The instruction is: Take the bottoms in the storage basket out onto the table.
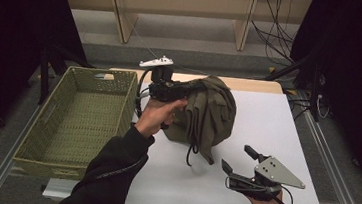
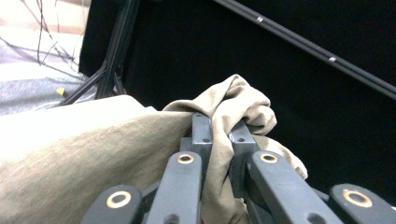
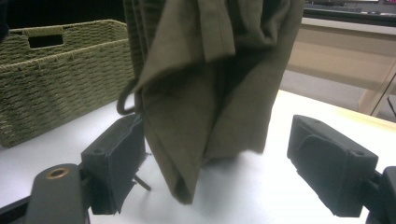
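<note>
An olive-green cloth garment (image 1: 207, 114) hangs bunched above the white table (image 1: 267, 125), its lower end trailing a dark cord near the surface. My left gripper (image 1: 182, 93) is shut on the cloth's upper fold; in the left gripper view the fabric (image 2: 219, 140) is pinched between the jaws and spills over them. My right gripper (image 1: 237, 160) rests low at the table's front right, open, with nothing between its pads. In the right gripper view the hanging cloth (image 3: 210, 93) drapes just beyond the two wide-apart pads (image 3: 116, 163).
A woven green basket (image 1: 50, 139) stands at the table's left side, seen as a basket wall (image 3: 56, 70) in the right gripper view. Wooden furniture legs and cables lie on the floor beyond the far edge. Black curtains flank both sides.
</note>
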Action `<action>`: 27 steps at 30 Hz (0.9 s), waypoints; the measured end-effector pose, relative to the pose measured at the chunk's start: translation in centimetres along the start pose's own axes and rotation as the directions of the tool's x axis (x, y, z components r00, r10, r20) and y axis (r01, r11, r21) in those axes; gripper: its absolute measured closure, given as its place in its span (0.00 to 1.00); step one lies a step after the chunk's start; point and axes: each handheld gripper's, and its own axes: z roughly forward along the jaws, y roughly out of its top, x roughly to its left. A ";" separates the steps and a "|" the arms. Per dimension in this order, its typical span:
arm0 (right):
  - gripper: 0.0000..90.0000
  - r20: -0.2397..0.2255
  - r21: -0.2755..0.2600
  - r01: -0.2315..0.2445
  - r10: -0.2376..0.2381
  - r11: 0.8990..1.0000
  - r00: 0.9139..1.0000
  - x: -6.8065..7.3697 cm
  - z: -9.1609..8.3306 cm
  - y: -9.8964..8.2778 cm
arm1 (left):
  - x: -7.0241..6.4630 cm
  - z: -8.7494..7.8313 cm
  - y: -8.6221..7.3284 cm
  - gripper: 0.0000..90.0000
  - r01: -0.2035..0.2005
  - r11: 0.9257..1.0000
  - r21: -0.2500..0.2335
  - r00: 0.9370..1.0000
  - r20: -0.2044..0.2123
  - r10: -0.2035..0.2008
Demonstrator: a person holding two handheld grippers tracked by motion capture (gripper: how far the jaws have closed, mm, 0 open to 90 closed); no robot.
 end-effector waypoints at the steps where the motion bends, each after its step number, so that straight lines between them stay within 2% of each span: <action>1: 0.22 0.000 0.000 0.000 0.000 1.000 1.000 0.0 0.0 0.0 | 0.2 0.3 -0.2 0.94 0.003 1.000 0.009 1.000 -0.005 -0.003; 8: 0.22 0.002 -0.004 -0.001 0.001 1.000 1.000 -0.1 0.0 0.0 | 1.2 2.7 -1.6 0.93 0.017 0.997 0.078 0.999 -0.041 -0.014; 16: 0.22 0.003 -0.004 -0.002 0.002 1.000 1.000 -0.2 -0.1 0.0 | 2.3 5.1 -3.5 0.92 0.029 0.986 0.162 0.997 -0.075 -0.017; 20: 0.22 0.003 -0.002 0.000 0.000 1.000 1.000 -0.2 -0.1 0.0 | 2.5 6.3 -4.2 0.91 0.034 0.980 0.194 0.996 -0.084 -0.018; 27: 0.22 0.002 0.000 0.004 -0.004 1.000 1.000 -0.1 0.0 -0.1 | 2.2 8.2 -4.9 0.85 0.043 0.974 0.224 0.996 -0.081 -0.025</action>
